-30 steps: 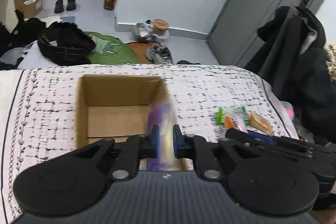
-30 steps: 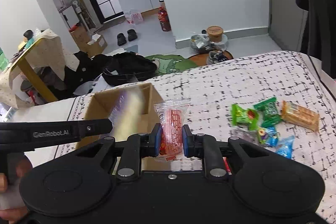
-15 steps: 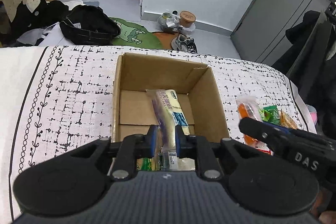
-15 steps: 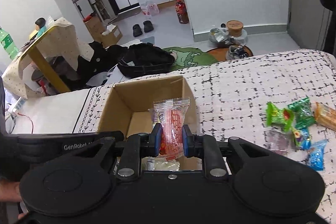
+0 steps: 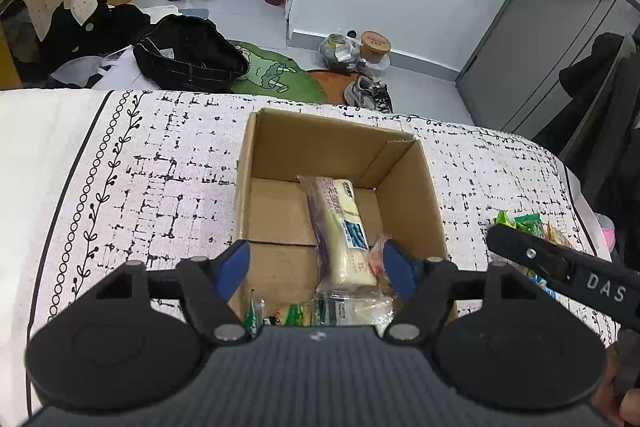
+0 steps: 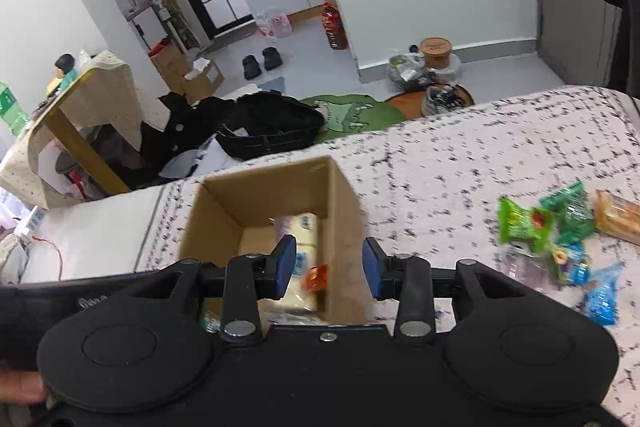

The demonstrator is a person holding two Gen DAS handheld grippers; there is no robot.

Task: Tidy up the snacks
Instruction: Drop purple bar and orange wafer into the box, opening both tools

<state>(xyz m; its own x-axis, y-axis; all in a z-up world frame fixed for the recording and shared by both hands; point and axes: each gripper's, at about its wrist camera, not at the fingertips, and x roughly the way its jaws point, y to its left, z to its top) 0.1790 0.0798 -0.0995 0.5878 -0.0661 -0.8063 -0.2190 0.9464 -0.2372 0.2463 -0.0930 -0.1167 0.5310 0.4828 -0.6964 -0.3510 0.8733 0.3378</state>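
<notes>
An open cardboard box (image 5: 412, 187) (image 6: 344, 203) stands on the patterned bedspread. A long cream-and-purple snack pack (image 5: 340, 227) (image 6: 300, 227) lies inside it, free of any pad. My left gripper (image 5: 314, 269) hovers over the box's near side, its jaws opening, with nothing pressed between them. My right gripper (image 6: 330, 269) is above the box too, jaws opening; the red-orange snack packet (image 6: 314, 277) drops between them into the box, loose. Several more packs lie at the box's near end (image 5: 332, 309).
Several loose snacks, green, blue and orange (image 6: 560, 231), lie on the bedspread (image 6: 460, 155) right of the box. Beyond the bed's far edge are a black bag (image 5: 188, 55), shoes and floor clutter. The right gripper's arm (image 5: 560, 267) crosses the left wrist view.
Both grippers came over the box and opened. The left one let the cream-and-purple pack fall into the box; the right one released the red-orange packet, which is falling in.
</notes>
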